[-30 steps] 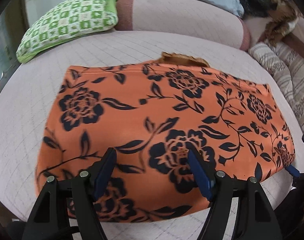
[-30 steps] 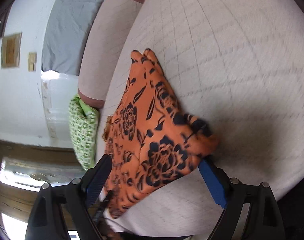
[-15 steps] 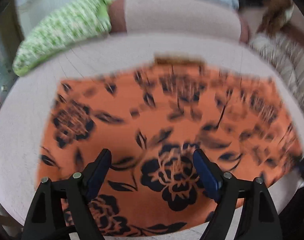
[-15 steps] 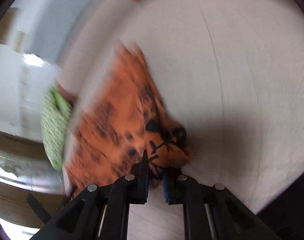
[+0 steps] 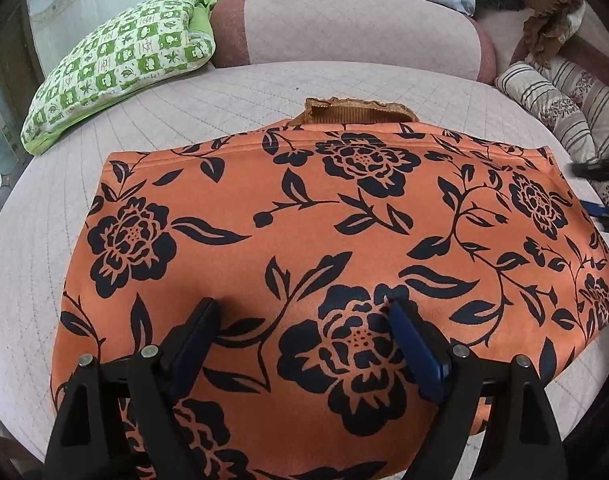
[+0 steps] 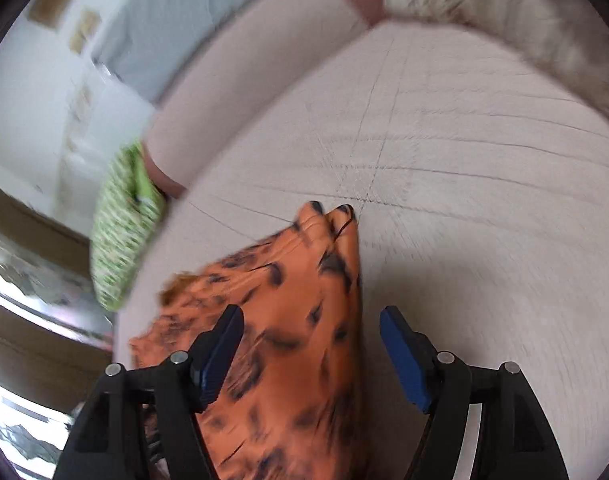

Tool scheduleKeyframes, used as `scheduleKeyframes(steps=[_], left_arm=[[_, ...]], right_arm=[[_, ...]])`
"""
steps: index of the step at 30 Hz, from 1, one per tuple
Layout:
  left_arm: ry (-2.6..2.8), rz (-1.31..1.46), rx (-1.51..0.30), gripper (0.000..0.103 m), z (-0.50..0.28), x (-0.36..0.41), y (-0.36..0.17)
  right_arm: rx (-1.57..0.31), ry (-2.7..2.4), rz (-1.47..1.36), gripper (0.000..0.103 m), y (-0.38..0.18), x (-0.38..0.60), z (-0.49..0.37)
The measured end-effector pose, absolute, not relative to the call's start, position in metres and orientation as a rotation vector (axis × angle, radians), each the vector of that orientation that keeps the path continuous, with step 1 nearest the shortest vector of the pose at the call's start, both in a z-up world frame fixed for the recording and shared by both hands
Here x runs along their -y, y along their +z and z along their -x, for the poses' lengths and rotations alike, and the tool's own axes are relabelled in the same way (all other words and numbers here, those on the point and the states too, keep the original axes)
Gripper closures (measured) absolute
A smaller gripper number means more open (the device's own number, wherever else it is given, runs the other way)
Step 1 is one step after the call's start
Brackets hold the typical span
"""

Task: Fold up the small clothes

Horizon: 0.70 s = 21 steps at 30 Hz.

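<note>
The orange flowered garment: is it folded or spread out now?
Folded. The orange garment lies as a flat rectangle, with a brown ribbed edge of a lower layer peeking out beyond its far side.

In the left wrist view, the orange floral-print folded garment (image 5: 336, 248) lies mid-frame on the pale quilted bed cover (image 5: 232, 96). The green checked pillow (image 5: 120, 64) sits upper left, the striped cushions (image 5: 560, 100) upper right, and the pink bolster (image 5: 352, 28) lies behind the garment.

Right wrist view smeared throughout: orange garment (image 6: 304, 320) pattern unreadable, green pillow (image 6: 120, 232) a streak. Garment's near hem cut off by the bottom edge in the left view. Brown cloth (image 5: 356, 111) mostly hidden beneath the garment's far edge.
</note>
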<state>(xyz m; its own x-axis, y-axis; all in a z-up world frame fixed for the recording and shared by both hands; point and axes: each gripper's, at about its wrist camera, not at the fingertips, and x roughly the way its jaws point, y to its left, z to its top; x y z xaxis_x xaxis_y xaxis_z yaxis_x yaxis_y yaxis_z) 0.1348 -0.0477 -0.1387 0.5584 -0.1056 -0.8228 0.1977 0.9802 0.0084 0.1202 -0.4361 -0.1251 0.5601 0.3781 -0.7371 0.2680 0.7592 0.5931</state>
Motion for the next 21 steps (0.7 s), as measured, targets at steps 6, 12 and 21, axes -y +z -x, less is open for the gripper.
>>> scheduleKeyframes(steps=[6, 12, 21], left_arm=[[-0.197, -0.104, -0.953, 0.014, -0.134, 0.046, -0.140], [-0.194, -0.098, -0.958, 0.013, -0.135, 0.047, -0.140], [-0.186, -0.094, -0.975, 0.012, -0.138, 0.048, -0.139]], right_arm=[[-1.006, 0.074, -0.539, 0.090, -0.104, 0.402, -0.137], [-1.008, -0.070, -0.478, 0.086, -0.126, 0.411, -0.130], [-0.844, 0.051, -0.425, 0.025, -0.045, 0.366, -0.065]])
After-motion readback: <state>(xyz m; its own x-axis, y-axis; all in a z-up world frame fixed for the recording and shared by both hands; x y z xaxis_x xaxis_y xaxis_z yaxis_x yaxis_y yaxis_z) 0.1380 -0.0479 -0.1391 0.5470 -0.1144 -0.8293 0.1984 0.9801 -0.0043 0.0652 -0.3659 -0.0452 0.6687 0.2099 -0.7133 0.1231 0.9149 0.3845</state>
